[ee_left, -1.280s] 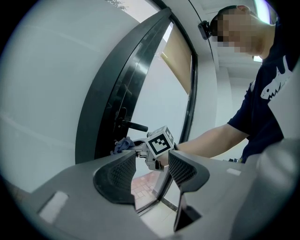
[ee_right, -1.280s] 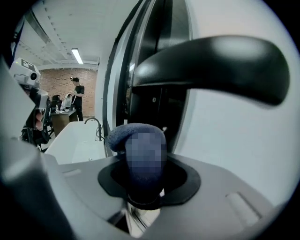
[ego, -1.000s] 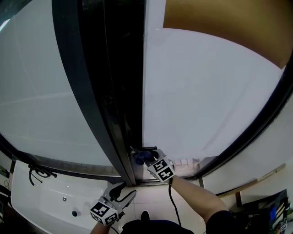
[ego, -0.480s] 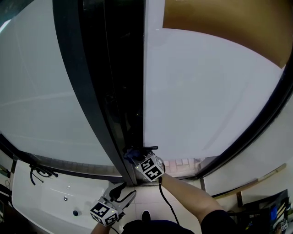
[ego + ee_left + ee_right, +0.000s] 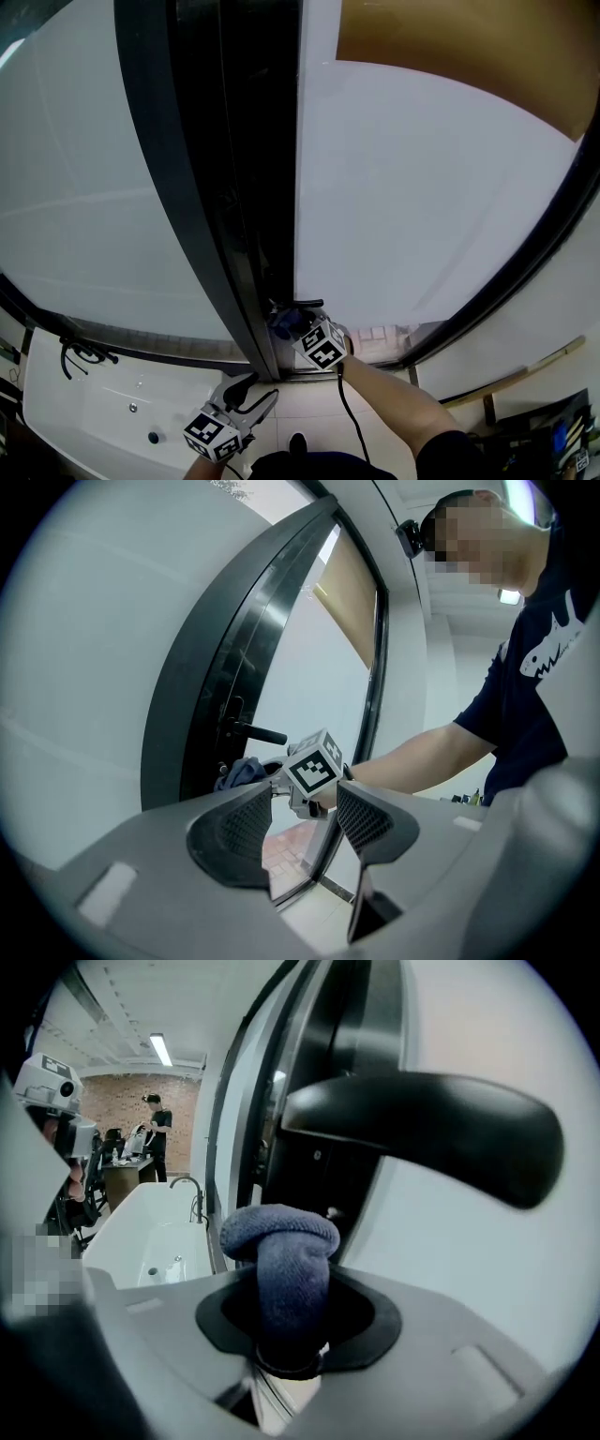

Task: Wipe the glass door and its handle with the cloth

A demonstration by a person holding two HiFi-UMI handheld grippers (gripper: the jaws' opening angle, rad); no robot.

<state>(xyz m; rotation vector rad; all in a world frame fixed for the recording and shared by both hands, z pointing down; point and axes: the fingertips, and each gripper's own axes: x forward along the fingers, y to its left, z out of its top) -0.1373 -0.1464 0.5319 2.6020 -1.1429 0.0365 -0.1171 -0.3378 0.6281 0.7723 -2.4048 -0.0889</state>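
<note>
Between the fingers of the right gripper (image 5: 295,328), a blue cloth (image 5: 281,1241) is clamped.
The cloth's bunched end is seen past the fingertips, just under the black door handle (image 5: 422,1129) and near the glass door (image 5: 422,206). The left gripper (image 5: 300,827) is held lower, well apart, its fingers spread with nothing gripped between them.

two grippers (image 5: 259,395) (image 5: 291,327), one cloth (image 5: 281,1258), apparently one handle (image 5: 424,1127)
</note>
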